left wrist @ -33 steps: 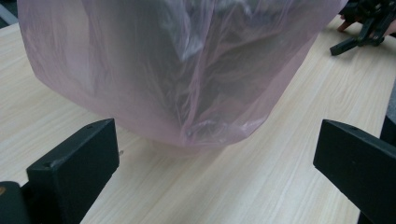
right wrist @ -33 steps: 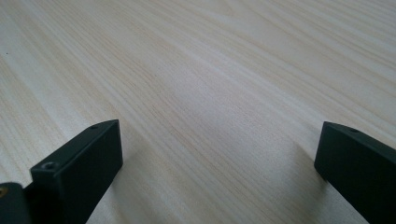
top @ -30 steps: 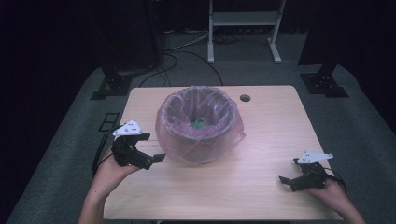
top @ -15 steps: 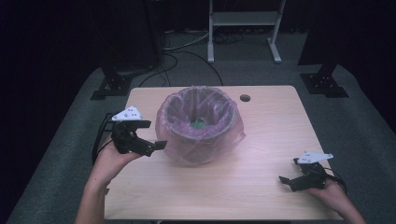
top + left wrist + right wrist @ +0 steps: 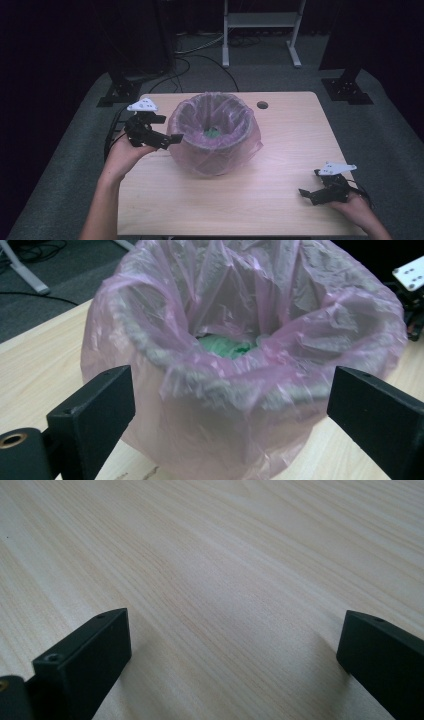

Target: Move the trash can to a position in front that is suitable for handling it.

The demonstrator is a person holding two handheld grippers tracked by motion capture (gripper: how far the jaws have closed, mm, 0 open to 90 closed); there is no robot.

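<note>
A round bin lined with a pink plastic bag (image 5: 214, 135) stands in the middle of the wooden table (image 5: 280, 140). Something green (image 5: 213, 133) lies at its bottom, also seen as green stuff (image 5: 225, 346) past the rim. My left gripper (image 5: 170, 135) is raised just left of the bag's rim, open, jaws wide apart and facing the bag (image 5: 240, 370). My right gripper (image 5: 306, 194) rests low at the table's front right corner, open, with bare wood (image 5: 215, 580) between its jaws.
A small dark hole (image 5: 262, 105) sits in the table's back right. Grey floor mat surrounds the table, with black stand bases (image 5: 116, 93) and cables behind, and a white frame (image 5: 260, 30) at the back.
My left gripper rose and moved forward along the bag's left side, toward its rim. The right gripper stayed put.
</note>
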